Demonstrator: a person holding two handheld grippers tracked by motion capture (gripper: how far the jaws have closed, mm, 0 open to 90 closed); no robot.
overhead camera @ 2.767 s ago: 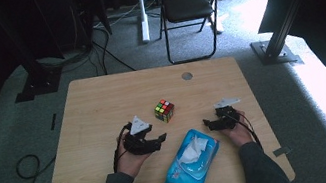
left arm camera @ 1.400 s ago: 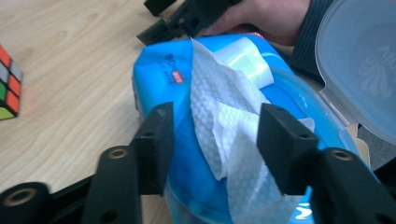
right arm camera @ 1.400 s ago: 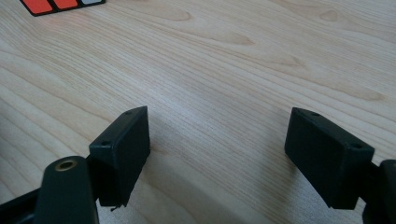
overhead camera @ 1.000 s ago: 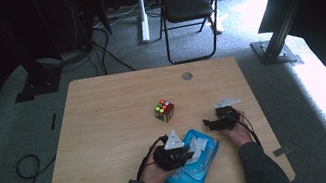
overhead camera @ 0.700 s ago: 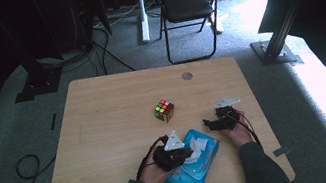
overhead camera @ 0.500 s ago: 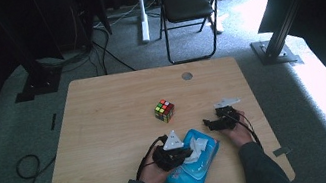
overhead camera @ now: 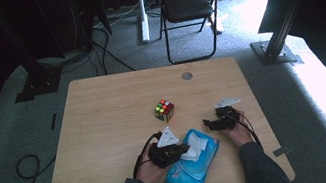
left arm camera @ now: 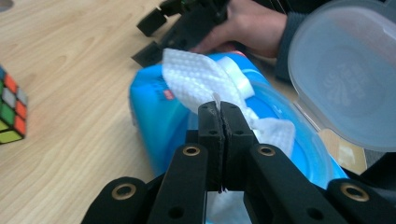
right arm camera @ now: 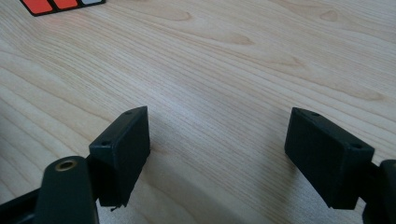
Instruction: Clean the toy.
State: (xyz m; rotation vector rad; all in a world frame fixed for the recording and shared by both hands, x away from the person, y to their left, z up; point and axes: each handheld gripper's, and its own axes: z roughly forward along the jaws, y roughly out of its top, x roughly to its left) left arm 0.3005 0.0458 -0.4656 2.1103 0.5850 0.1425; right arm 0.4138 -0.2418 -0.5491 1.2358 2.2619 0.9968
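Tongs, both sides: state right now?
Left tongs: closed, pinching the white wipe that sticks out of the blue wipes pack.
Right tongs: open, empty, over the table.

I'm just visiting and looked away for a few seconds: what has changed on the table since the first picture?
The left gripper moved from left of the cube over to the blue wipes pack and is now shut on the white wipe sticking out of it; the pack's lid is open. The right gripper stayed open on the table, and the cube and pack kept their places.
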